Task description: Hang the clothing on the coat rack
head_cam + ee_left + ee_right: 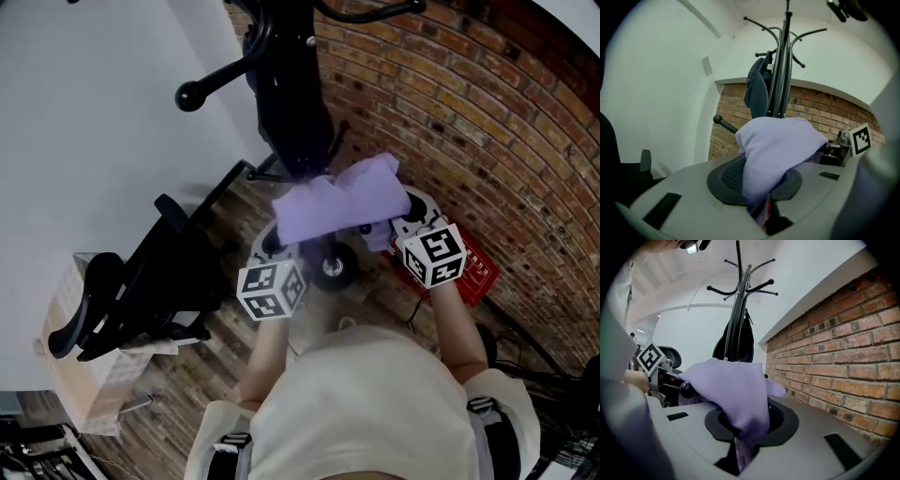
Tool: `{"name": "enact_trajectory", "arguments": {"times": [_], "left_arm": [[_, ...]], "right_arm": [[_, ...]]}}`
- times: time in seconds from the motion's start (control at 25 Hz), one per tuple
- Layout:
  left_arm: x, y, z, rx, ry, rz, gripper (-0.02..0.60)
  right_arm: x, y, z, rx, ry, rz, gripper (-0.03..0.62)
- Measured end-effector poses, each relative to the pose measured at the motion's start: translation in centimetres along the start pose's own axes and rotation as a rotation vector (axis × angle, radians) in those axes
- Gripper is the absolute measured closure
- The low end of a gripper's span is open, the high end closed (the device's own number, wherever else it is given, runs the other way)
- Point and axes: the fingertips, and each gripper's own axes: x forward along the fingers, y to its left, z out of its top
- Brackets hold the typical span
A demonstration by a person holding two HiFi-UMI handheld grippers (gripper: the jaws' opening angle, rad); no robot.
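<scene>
Carrying the lavender garment (342, 202) up to the rack is, I judge, the step in hand. It hangs bunched between the two claws, off the floor and just short of the pole. The left claw (759, 190) is pinching one fold between its pads and the right claw (740, 430) is pinching another. The cloth mounds over both and trails down through each gap.

Just beyond stands the black coat rack (780, 70), upright, with a dark blue item (757, 91) already hung on it. A knobbed lower peg (723, 123) juts left, and the curved upper hooks (806, 33) are bare. The next move likely calls for raising the garment to a free hook or peg and spreading it so that a collar or fold catches. Neither claw should let go until the cloth bears on the hook, since a bunched hold may let it slide off.

No collar, sleeve or loop shows, so I cannot tell what kind of garment this is. In the head view the cloth buries the claw tips, the rack's foot is mostly hidden and its top is cut off. The dark item may be a bag or a jacket; I cannot tell which. Farther off, an office chair (141, 281) stands at the left and a brick wall (469, 122) rises at the right.
</scene>
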Motion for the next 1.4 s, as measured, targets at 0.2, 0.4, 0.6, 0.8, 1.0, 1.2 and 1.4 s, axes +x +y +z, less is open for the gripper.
{"name": "enact_trajectory", "arguments": {"times": [0.2,0.4,0.6,0.8,1.0,1.2,1.4], "left_arm": [[0.8,0.3,-2.6,-0.013,0.054,0.012,0.520],[1.9,-0.2,-5.6,-0.004,0.127,0.004,0.520],[2.9,-1.3,-8.2,-0.001,0.176,-0.031,0.515],[3.5,-3.1,-10.1,-0.003,0.207,-0.077,0.509],[3.6,-5.0,-11.5,-0.014,0.241,-0.124,0.509],[3.2,-5.0,-11.5,-0.022,0.239,-0.118,0.509],[2.4,-4.9,-11.2,-0.021,0.220,-0.116,0.495]], "right_arm": [[0.6,0.3,-1.9,0.018,0.028,0.023,0.542],[1.3,1.1,-4.2,0.039,0.059,0.056,0.539],[1.9,2.9,-6.3,0.079,0.081,0.101,0.536],[1.8,4.9,-7.6,0.118,0.057,0.138,0.531],[1.5,7.1,-8.3,0.155,0.046,0.174,0.528],[1.1,7.3,-8.4,0.160,0.057,0.166,0.525],[0.4,7.2,-8.4,0.146,0.070,0.134,0.517]]}}
